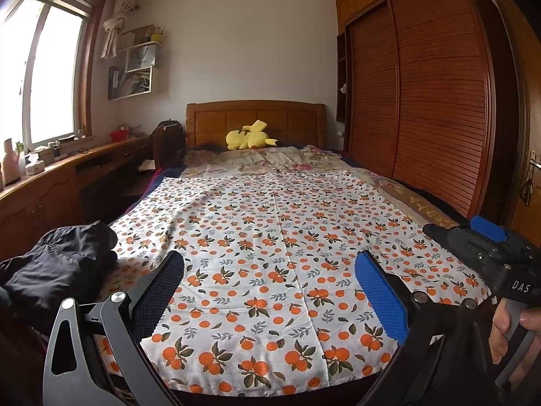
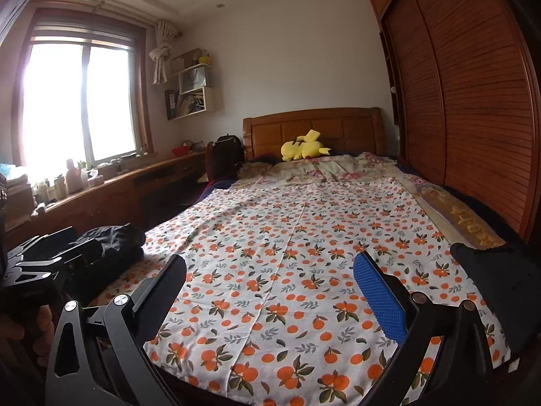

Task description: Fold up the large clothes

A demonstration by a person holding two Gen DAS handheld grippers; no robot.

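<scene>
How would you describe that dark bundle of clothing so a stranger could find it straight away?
Start at the big bed spread with the orange-fruit print sheet. Go to its near corner on the window side, where the black garment lies crumpled in a heap on the sheet. It is the only plain dark, bunched-up fabric there; everything around it is flat and patterned.

A wooden bed with a panelled headboard (image 1: 255, 120) stands against the white wall (image 1: 250, 50). At its right is a brown slatted sliding wardrobe (image 1: 429, 101); at the left, a bright wood-framed window (image 2: 79, 101) above a long wooden table (image 1: 50, 176).
</scene>
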